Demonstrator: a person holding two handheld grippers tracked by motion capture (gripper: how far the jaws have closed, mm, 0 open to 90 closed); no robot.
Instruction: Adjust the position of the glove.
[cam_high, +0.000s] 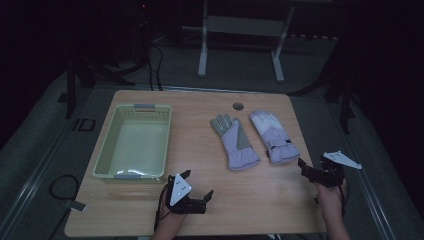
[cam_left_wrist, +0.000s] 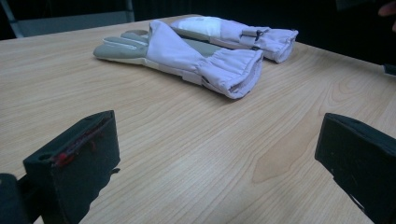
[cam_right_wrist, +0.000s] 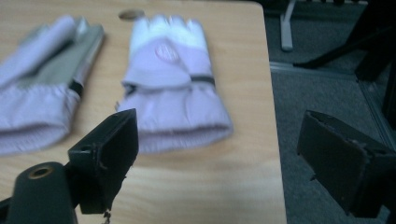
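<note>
Two lilac winter gloves lie side by side on the wooden table (cam_high: 250, 200). The left glove (cam_high: 234, 142) shows its grey palm; the right glove (cam_high: 274, 136) has white fingertips. My left gripper (cam_high: 197, 183) is open near the front edge, in front of the basket's right corner, and nothing sits between its fingers. In the left gripper view the palm-up glove (cam_left_wrist: 187, 56) lies ahead, cuff toward me, with the other glove (cam_left_wrist: 233, 32) behind it. My right gripper (cam_high: 312, 166) is open at the table's right edge, just short of the white-tipped glove's cuff (cam_right_wrist: 173, 116).
A pale green plastic basket (cam_high: 107, 150) stands on the left half of the table with nothing inside it. A round cable hole (cam_high: 238, 106) sits near the back edge. The table's right edge (cam_right_wrist: 275, 140) drops to grey floor. White desk legs (cam_high: 202, 55) stand behind.
</note>
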